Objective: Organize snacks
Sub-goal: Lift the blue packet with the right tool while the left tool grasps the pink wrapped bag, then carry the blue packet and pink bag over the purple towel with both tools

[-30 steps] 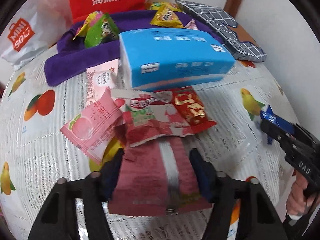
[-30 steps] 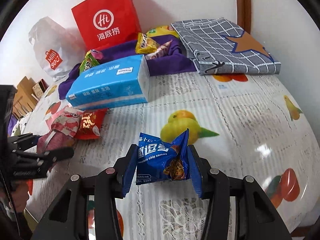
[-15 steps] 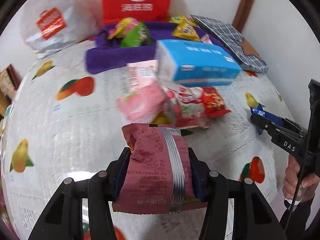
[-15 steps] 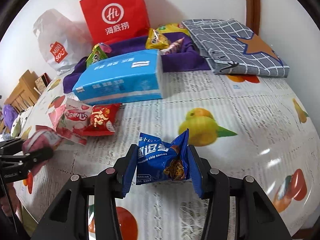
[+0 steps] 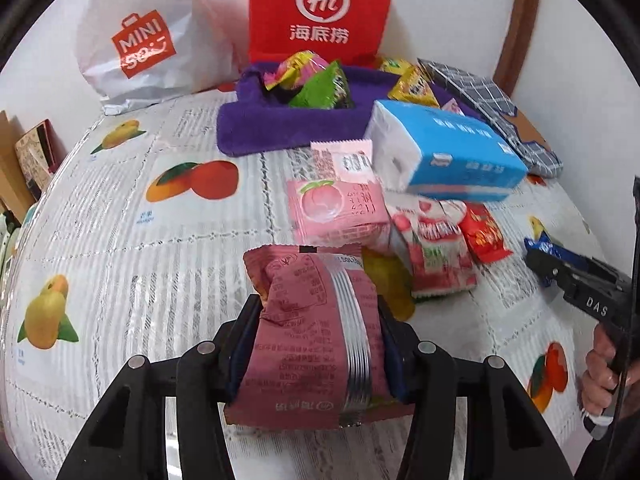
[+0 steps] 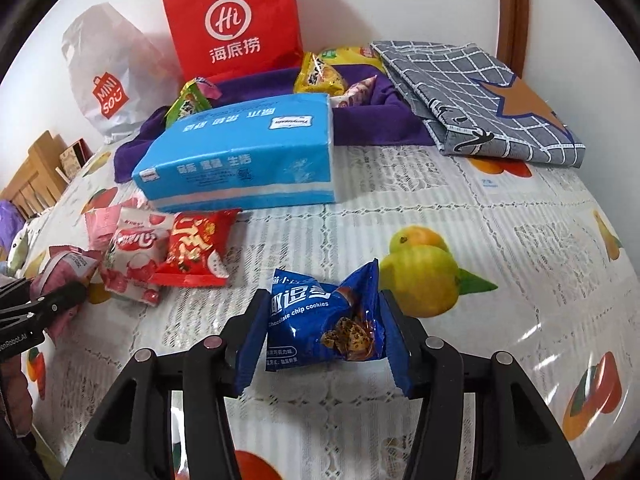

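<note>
My left gripper (image 5: 318, 308) is shut on a dark red snack packet (image 5: 312, 344), held just above the fruit-print tablecloth in front of the loose snack pile. The right wrist view shows that packet (image 6: 64, 264) at the far left. The jaws of my right gripper (image 6: 323, 300) are opening. A blue chocolate chip cookie packet (image 6: 320, 320) lies between them on the cloth, no longer squeezed. In the left wrist view the right gripper (image 5: 560, 276) sits at the right edge in a person's hand (image 5: 600, 376).
Pink, white-red and red packets (image 5: 400, 228) lie in a loose pile beside a blue tissue pack (image 6: 240, 160). Behind is a purple towel (image 5: 272, 128) bearing green and yellow snacks, a red paper bag (image 6: 236, 20), a white shopping bag (image 5: 148, 40) and a folded grey checked cloth (image 6: 480, 96).
The left gripper has drawn back from the pile with the dark red packet, so more of the table shows. The right jaws have spread a little and the blue packet has relaxed.
</note>
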Demonstrator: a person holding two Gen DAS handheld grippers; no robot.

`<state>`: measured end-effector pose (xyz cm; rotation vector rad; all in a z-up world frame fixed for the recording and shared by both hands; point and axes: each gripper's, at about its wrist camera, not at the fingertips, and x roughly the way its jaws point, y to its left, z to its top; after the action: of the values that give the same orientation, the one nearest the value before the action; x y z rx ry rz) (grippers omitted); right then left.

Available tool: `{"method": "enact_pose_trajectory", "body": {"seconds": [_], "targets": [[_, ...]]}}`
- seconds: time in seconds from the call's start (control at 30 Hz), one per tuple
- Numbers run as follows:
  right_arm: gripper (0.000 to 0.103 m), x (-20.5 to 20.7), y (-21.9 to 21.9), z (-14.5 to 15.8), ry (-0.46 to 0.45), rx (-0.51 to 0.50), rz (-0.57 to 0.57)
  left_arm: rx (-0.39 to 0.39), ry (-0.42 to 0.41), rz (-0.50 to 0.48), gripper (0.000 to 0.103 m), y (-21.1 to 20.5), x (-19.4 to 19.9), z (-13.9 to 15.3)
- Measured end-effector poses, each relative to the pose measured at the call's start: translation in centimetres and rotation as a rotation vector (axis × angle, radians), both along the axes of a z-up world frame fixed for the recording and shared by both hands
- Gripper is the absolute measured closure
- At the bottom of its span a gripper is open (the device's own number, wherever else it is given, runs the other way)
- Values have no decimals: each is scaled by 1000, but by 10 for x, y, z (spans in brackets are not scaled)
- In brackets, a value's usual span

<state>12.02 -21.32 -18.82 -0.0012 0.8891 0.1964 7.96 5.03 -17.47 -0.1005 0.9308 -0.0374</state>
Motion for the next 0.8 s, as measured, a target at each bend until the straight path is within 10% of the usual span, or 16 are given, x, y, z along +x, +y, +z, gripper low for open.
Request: {"method": "enact_pose_trajectory", "body": {"seconds": [0.8], "targets": [[43, 15, 6, -6, -1, -58, 11, 59, -23, 32, 39, -2, 14, -9]]}}
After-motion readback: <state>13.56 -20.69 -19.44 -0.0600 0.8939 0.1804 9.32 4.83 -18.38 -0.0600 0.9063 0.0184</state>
